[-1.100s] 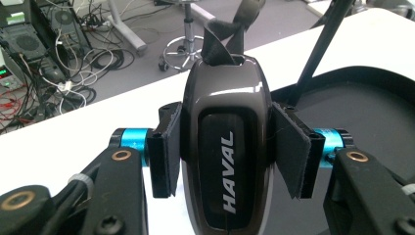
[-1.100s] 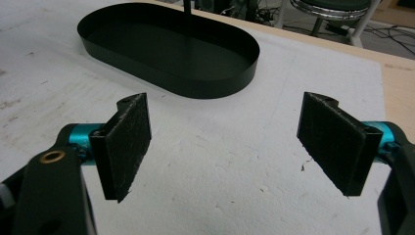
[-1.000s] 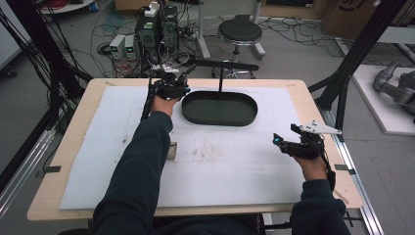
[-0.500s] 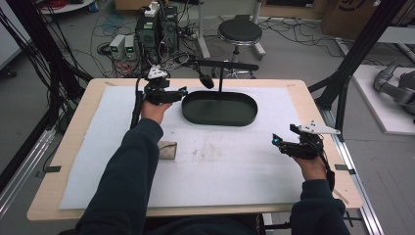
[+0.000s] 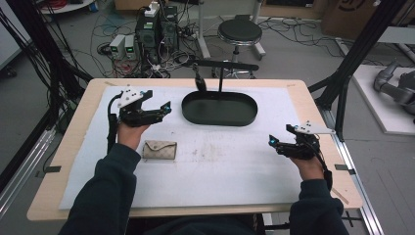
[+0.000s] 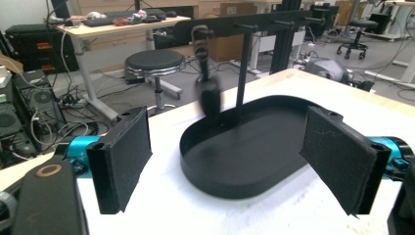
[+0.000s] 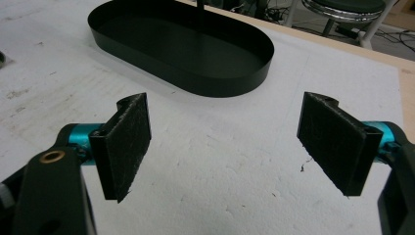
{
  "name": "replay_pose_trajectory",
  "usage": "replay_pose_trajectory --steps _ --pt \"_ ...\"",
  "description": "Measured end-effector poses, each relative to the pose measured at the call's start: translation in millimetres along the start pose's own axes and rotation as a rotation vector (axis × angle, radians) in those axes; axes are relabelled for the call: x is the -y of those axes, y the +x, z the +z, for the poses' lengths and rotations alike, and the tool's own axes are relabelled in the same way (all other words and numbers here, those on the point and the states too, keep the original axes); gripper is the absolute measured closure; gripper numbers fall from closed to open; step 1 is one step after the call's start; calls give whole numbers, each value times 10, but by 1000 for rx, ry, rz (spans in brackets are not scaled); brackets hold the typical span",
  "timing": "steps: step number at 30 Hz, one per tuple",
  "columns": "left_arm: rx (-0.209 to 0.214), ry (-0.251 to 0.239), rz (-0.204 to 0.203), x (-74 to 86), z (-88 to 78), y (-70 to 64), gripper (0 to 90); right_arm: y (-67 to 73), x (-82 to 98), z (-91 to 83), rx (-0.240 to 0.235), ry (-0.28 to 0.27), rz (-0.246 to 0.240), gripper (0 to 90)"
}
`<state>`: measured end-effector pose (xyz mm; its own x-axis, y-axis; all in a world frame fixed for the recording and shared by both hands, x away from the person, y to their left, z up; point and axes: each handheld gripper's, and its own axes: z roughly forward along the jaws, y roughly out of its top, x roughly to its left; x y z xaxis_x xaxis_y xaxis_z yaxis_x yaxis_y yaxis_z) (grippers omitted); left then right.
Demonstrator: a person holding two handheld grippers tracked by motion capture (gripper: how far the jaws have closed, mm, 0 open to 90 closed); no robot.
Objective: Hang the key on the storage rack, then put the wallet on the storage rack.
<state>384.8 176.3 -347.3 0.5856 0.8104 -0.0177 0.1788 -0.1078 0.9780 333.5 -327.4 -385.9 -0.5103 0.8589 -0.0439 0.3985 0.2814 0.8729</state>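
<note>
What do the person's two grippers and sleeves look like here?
Both the left gripper and right gripper are black with teal fittings, flat black padded jaws and a grey three-cornered top plate. A black cable trails from the left one. Both sleeves are dark blue.

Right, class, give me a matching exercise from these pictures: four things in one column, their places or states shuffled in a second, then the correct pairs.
1. black oval tray
2. beige pouch
3. dark key fob
4. left gripper

A. hangs from the stand's bar
B. lies flat beside the left wrist
C. jaws open, nothing between them
D. sits at the table's far middle

Pairs: 1-D, 2-B, 3-A, 4-C
</note>
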Motion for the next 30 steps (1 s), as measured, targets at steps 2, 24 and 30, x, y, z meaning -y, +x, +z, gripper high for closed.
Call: replay_pose_trajectory --steps 2,24,30 --pt "-8 -1 -9 19 -35 0 171 9 -6 7 -1 -1 0 207" --pt "42 53 63 315 -420 19 176 65 -32 25 -15 -6 -16 207" --pt "100 139 70 514 -380 27 177 99 -39 17 -17 -5 -22 207"
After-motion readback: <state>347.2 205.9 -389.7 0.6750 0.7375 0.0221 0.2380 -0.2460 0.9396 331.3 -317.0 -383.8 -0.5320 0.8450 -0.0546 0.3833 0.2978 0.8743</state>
